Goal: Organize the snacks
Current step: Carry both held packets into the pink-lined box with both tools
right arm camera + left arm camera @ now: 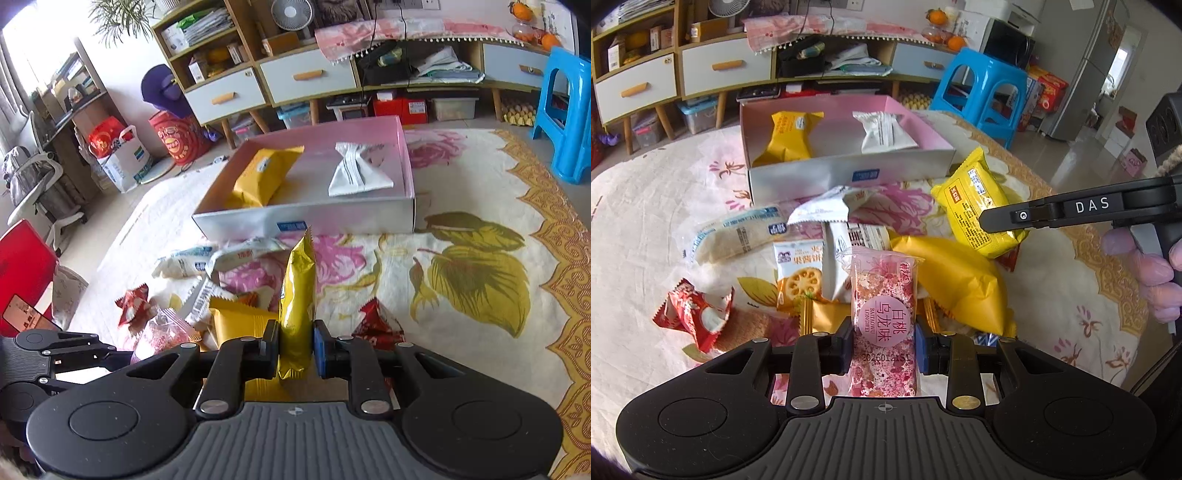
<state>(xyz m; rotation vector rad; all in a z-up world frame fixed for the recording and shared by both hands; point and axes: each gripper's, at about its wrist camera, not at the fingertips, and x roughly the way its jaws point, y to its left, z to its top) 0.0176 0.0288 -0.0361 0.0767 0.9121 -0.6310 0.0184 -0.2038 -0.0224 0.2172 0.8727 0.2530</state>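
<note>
1. Between the fingers of the left gripper (882, 349), a pink speckled packet (882, 325) stands upright, clamped across its narrow width so the flat label faces the camera and the long body hangs free of the pile.
2. The right gripper (295, 347) holds a yellow packet (297, 306) edge-on, pinched across its thin dimension; this grip keeps the crinkly foil from slipping.
3. The open box (306, 218) sits on the floral cloth (480, 206) beyond both grippers, its near wall facing them, so packets can be carried forward and lowered in.
4. Inside the box lie a yellow pouch (262, 177) at left and a white pouch (358, 173) at right, with bare floor between them.
5. Loose snacks (798, 258) form a heap just short of the box.
6. Judgement: both held packets are ready for transfer; many remain to be sorted.
</note>
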